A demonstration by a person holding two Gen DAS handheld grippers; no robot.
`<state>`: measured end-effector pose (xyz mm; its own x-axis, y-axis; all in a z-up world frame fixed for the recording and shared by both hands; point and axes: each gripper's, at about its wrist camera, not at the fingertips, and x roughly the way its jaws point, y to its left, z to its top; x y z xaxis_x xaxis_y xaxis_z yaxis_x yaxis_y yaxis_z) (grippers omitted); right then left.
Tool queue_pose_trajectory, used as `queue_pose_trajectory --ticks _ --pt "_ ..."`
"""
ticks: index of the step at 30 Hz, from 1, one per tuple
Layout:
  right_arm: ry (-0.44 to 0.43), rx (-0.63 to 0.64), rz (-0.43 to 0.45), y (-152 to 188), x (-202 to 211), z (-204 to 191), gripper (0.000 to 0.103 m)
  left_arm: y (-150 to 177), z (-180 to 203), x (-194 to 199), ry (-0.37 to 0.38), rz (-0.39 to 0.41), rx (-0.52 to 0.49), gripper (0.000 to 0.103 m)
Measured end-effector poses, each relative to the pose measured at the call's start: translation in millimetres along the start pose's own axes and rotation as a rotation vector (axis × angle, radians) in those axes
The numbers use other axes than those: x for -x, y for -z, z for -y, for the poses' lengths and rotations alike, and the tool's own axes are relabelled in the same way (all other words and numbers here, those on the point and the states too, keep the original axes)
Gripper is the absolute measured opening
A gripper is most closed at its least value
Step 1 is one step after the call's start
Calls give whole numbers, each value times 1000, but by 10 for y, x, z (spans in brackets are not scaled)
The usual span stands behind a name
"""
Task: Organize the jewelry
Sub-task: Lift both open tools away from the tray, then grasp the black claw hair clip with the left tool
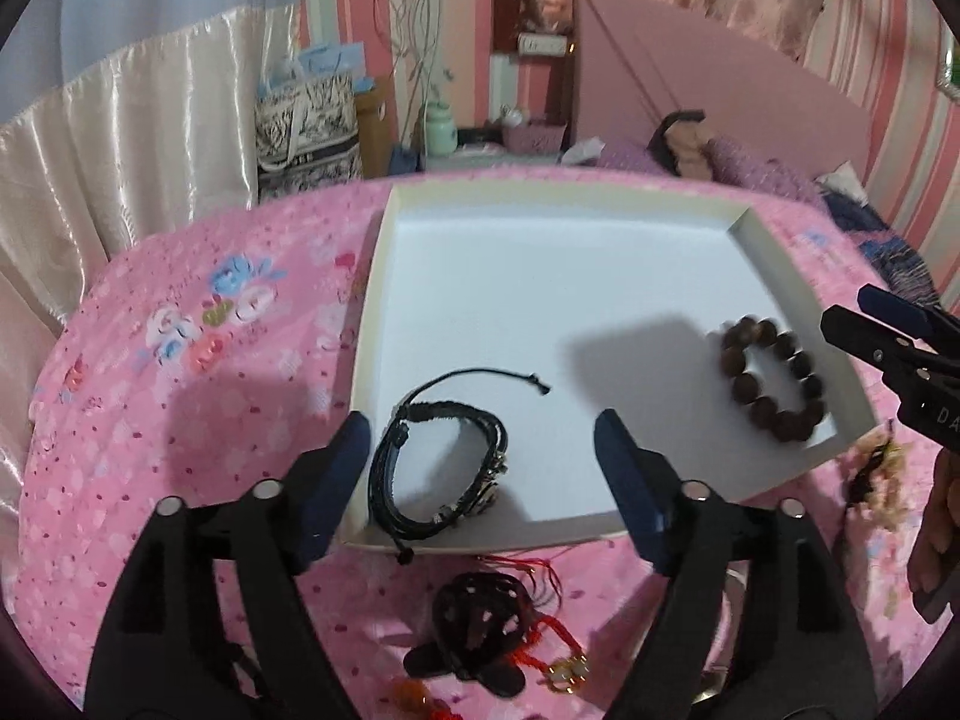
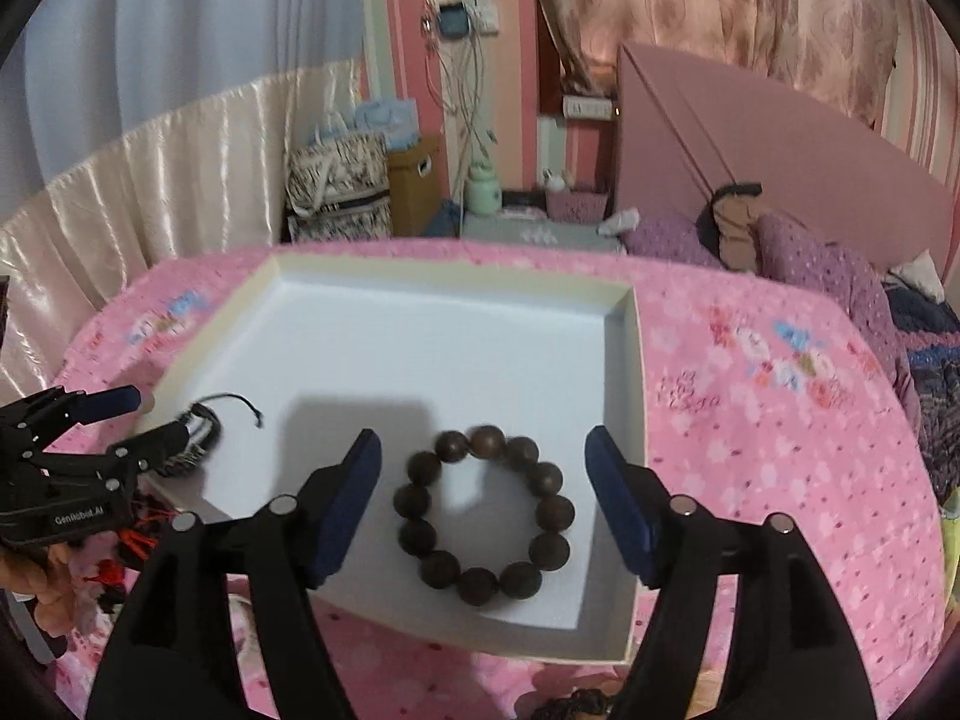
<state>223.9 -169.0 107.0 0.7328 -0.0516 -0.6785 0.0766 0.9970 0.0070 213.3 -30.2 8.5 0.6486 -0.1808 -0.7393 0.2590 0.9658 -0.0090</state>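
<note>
A shallow white box (image 1: 528,192) (image 2: 637,372) lies on the pink bedspread. Inside it, near the front left corner, rests a black cord bracelet (image 1: 441,462) (image 2: 201,429). My left gripper (image 1: 483,483) (image 2: 129,420) hangs open above it, jaws wide, pads clear of the cord. A brown wooden bead bracelet (image 1: 771,378) (image 2: 483,516) lies flat at the box's right side. My right gripper (image 2: 483,510) (image 1: 852,315) stands open over it, one finger on each side, not touching. In front of the box lies a heap of dark beads and red cord (image 1: 492,624).
A floral pink bedspread (image 1: 210,360) covers the surface. A tassel piece (image 1: 879,474) lies right of the box. A hand (image 2: 36,570) holds the left gripper's handle. Behind are cream curtains (image 1: 120,150), a patterned bag (image 1: 309,126), a pink headboard (image 2: 750,132) and purple pillows.
</note>
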Motion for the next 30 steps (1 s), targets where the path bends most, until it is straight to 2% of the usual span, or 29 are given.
queue_pose_trajectory --ticks 3,7,8,10,15,20,22,24,30 --pt "3 -5 58 80 279 131 76 39 -99 247 20 51 4 83" --pt "31 -38 113 315 669 524 79 202 -330 624 -24 139 -1 90" --pt "42 -50 118 391 752 637 79 292 -409 713 -65 157 -8 90" --pt "48 -89 124 599 927 895 80 459 -573 859 -95 181 3 90" --pt "59 -190 130 1130 1250 1223 80 1020 -920 1114 -100 213 96 91" --pt "23 -218 115 1447 1271 989 80 1424 -716 1018 -131 180 99 91" --pt "0 -221 102 1510 1220 864 80 1492 -640 1007 -109 155 80 91" --pt "-13 -203 93 1525 1153 716 80 1491 -534 1001 -55 143 80 91" --pt "-57 -143 63 1456 978 294 79 1354 -305 844 -13 98 64 91"
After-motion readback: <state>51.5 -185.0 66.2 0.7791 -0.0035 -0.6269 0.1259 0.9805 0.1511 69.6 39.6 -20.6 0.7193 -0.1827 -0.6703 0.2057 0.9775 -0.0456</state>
